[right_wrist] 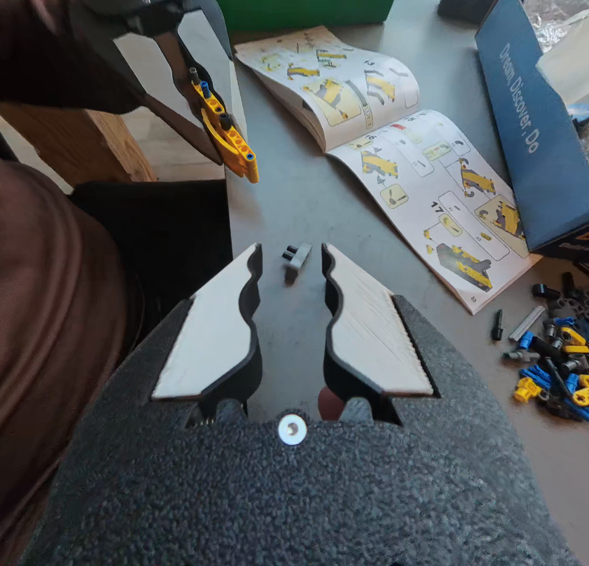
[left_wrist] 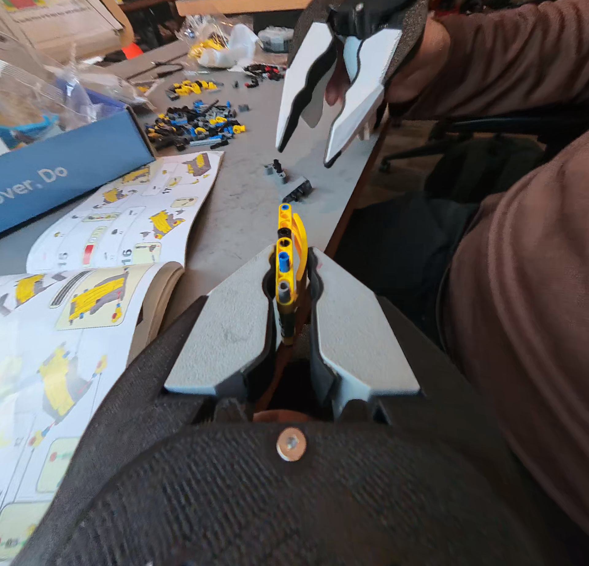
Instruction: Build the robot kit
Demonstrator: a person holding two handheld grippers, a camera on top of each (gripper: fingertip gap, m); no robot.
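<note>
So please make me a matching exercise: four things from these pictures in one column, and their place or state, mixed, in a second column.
Things:
1. yellow beam assembly
2. small grey piece with black pins
3. instruction booklet
4. right tool

Place or state:
A. lying open on the table
B. open, holding nothing
C. clamped in the left tool
D. on the table, just ahead of the open fingers

Pairs: 1-C, 2-D, 3-A, 4-B

Two hand-held grippers (right_wrist: 291, 251) (right_wrist: 223, 130) — one booklet (right_wrist: 366, 111) — one blue box (right_wrist: 535, 155).
</note>
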